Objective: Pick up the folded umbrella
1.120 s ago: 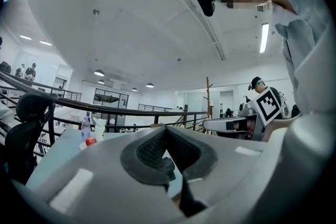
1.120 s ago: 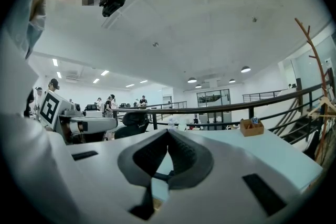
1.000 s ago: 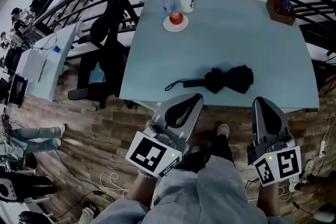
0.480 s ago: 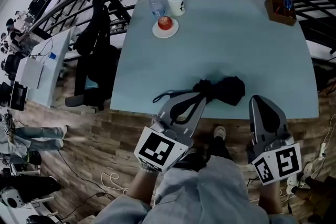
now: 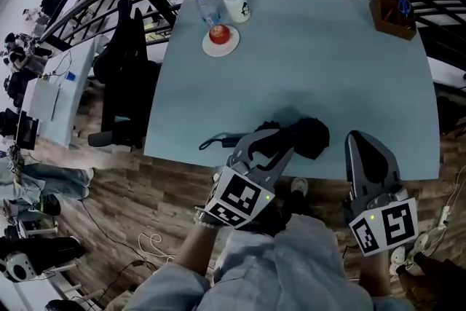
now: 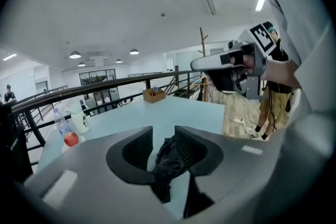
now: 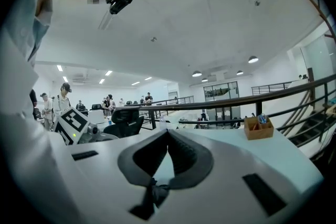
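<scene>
table (image 5: 328,62) same as before, folded umbrella (image 5: 309,136) lay on it by the near edge, unmoved. i'd brought the left gripper (image 5: 271,140) from short of that edge in over the umbrella. its jaws had just been opening and stood apart with black fabric between them, not pinched. right gripper (image 5: 361,140) stayed off the edge, jaws together.

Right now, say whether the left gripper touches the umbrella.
Cannot tell. In the left gripper view the umbrella shows between the left gripper's jaws, which have just been opening; dark on dark hides any gap.
</scene>
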`<state>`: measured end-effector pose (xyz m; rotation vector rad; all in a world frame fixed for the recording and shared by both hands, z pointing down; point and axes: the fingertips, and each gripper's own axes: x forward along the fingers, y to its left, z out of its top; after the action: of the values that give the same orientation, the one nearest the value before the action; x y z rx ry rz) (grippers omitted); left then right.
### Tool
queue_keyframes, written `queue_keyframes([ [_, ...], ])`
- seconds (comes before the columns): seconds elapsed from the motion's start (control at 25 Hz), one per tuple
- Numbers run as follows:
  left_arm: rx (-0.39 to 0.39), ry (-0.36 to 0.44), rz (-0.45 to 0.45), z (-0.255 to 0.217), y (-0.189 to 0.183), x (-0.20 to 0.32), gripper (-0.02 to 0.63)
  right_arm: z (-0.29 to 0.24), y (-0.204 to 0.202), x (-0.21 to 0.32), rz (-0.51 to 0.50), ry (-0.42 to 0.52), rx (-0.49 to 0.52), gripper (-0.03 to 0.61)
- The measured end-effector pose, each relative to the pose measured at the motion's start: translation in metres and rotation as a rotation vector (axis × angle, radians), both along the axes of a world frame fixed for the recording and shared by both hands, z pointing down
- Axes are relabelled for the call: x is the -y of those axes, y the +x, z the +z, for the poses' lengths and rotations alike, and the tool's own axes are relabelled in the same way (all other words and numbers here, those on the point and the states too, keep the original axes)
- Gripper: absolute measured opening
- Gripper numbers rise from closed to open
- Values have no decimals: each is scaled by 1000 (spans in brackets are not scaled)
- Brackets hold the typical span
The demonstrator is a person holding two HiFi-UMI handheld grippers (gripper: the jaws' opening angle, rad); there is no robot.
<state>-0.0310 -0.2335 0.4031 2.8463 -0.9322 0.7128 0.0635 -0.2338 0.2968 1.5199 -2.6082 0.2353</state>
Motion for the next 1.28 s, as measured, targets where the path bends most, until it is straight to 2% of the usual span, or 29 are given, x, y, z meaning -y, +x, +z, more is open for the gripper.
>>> queue_keyframes([
  [0.12, 124, -49, 32, 35, 7, 1, 147, 1, 11, 8, -10, -1, 8, 0],
  [0.28, 312, -84, 117, 75, 17, 3, 203, 4, 24, 18, -23, -10, 16, 0],
  [0.68, 659, -167, 270, 161, 19, 9, 249, 11, 57, 42, -15, -28, 29, 0],
  [0.8, 701, -197, 296, 177, 19, 12, 255, 15, 64, 47, -13, -35, 27, 0],
  [1.04, 707, -317, 372, 187, 20, 6, 276, 15, 72, 58, -16, -46, 31, 0],
  [1.28, 761, -401, 477, 195, 21, 0, 281, 18, 73, 65, -31, -51, 40, 0],
])
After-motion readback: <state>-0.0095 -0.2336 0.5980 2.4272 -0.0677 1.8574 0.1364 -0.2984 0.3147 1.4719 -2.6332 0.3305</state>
